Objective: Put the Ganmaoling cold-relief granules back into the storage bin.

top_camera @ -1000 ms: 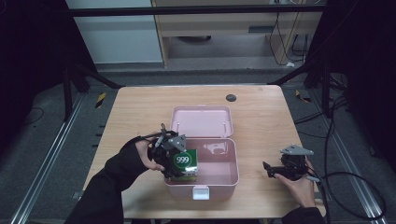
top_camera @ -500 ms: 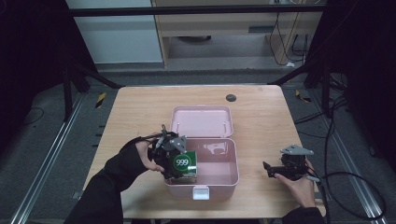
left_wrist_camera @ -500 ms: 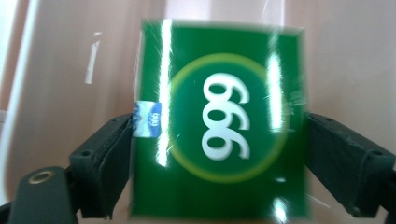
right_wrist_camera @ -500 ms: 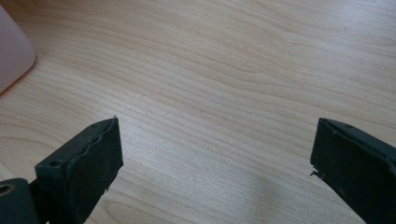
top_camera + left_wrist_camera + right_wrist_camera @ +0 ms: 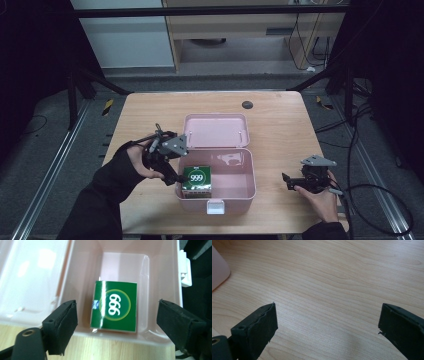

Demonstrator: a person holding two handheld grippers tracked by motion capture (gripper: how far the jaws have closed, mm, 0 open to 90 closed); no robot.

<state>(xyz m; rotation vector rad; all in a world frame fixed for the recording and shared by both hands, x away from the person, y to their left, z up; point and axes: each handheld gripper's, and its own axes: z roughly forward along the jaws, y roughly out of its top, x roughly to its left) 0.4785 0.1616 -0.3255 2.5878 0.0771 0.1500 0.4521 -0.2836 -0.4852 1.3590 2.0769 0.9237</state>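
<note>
Green carton point(image 5: 196, 181), boxy, glossy, white "999" in a ring, lies flat inside the pink plastic case point(image 5: 235, 192), near its front-left corner. High view: case lid open, hinged back flat on the pale wood bench point(image 5: 280, 120); white latch at front edge. Left gripper point(image 5: 172, 172) at case's left rim, right gripper point(image 5: 289, 181) well apart on bare bench to the right.

Left gripper view: left gripper point(image 5: 116, 317) jaws spread wide, black rubbery pads, carton point(image 5: 115, 306) between them below, not touched; smooth rounded case wall point(image 5: 75, 270).

Right gripper view: right gripper point(image 5: 325, 322) jaws wide apart, holding nothing, over grained wood bench point(image 5: 332, 277); pink case corner point(image 5: 218, 267) at left.
</note>
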